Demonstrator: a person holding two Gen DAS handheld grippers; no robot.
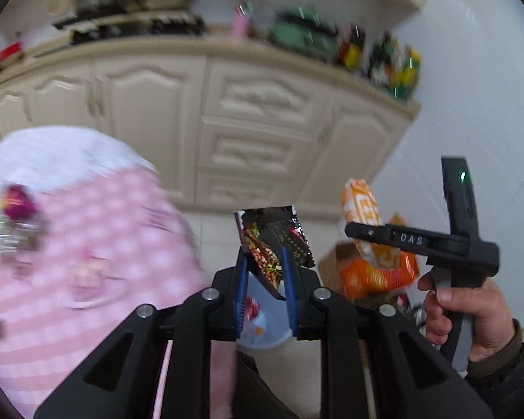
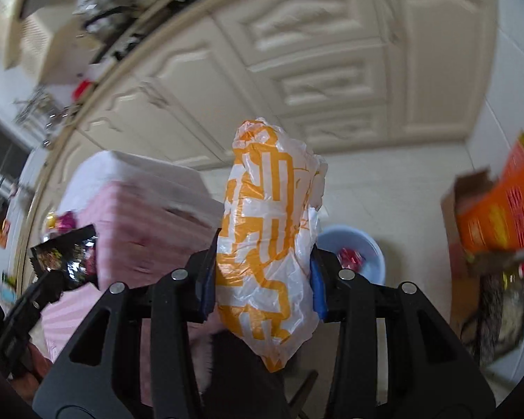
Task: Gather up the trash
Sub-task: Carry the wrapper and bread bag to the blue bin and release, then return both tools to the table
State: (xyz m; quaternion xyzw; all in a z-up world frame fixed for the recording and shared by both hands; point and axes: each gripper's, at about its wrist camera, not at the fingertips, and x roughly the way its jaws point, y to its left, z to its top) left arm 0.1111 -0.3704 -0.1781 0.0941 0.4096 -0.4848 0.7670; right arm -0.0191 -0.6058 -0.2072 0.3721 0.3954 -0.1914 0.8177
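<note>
My left gripper [image 1: 264, 265] is shut on a black snack wrapper [image 1: 274, 241] that sticks up between its blue pads, above the floor. My right gripper [image 2: 262, 272] is shut on a crumpled white and orange plastic bag [image 2: 269, 230]. In the left wrist view that same bag [image 1: 361, 209] and the right gripper [image 1: 366, 234] show at the right, held by a person's hand [image 1: 468, 314]. In the right wrist view the left gripper [image 2: 49, 279] with the black wrapper [image 2: 66, 258] shows at the lower left. A light blue bin [image 2: 366, 244] with a red wrapper inside stands on the floor below; it appears in the left wrist view too as the bin [image 1: 262, 328].
A table with a pink checked cloth [image 1: 87, 244] fills the left. Cream kitchen cabinets [image 1: 255, 122] run along the back, with a cluttered counter above. An orange box [image 2: 499, 209] and a cardboard box [image 2: 454, 230] stand at the right on the pale tiled floor [image 2: 384, 188].
</note>
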